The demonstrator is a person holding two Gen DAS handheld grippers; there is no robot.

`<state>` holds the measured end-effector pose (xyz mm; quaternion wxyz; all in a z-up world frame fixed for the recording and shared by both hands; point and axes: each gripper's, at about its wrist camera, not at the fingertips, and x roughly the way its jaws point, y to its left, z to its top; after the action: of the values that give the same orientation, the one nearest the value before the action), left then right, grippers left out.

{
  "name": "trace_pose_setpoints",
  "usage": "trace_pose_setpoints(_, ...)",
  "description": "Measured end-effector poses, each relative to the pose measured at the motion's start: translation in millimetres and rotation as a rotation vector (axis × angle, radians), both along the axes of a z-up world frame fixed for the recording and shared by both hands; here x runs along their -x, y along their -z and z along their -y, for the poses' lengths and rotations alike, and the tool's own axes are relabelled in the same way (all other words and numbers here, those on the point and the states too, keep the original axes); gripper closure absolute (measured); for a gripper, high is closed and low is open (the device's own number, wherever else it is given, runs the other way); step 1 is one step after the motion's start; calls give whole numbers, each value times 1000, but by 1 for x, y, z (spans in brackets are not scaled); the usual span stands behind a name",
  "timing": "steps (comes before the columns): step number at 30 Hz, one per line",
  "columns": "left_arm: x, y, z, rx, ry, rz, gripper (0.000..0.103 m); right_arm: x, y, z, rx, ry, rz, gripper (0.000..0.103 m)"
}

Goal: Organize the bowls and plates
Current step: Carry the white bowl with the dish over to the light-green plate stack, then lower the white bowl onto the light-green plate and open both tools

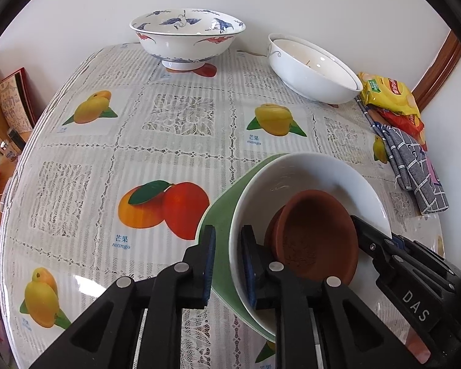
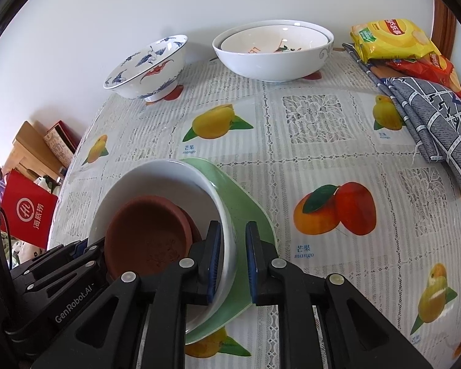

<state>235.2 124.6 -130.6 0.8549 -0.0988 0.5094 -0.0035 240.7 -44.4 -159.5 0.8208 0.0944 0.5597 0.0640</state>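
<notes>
A stack sits near the table's front: a green plate (image 1: pixel 221 224), a white bowl (image 1: pixel 307 172) on it, and brown clay saucers (image 1: pixel 316 240) inside. My left gripper (image 1: pixel 227 264) is shut on the left rims of the plate and white bowl. My right gripper (image 2: pixel 233 261) is shut on the right rims of the green plate (image 2: pixel 239 200) and white bowl (image 2: pixel 156 175), beside the saucers (image 2: pixel 147 233). A blue-patterned bowl (image 1: pixel 187 37) (image 2: pixel 147 67) and a large white bowl (image 1: pixel 310 70) (image 2: pixel 273 52) holding a smaller bowl stand at the back.
The table carries a fruit-print cloth (image 1: pixel 169 141). Yellow and red snack bags (image 2: pixel 396 43) and a folded grey checked cloth (image 2: pixel 436 126) lie along the right edge. A wall runs behind. Boxes and a red bag (image 2: pixel 27 212) sit beyond the left edge.
</notes>
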Motion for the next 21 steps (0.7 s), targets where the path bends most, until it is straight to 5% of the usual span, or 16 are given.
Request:
trace_pose_setpoints(17, 33, -31, 1, -6, -12, 53, 79, 26, -33, 4, 6, -27, 65, 87)
trace_pose_setpoints(21, 51, -44, 6, -13, -9, 85, 69, 40, -42, 5, 25, -38, 75, 85)
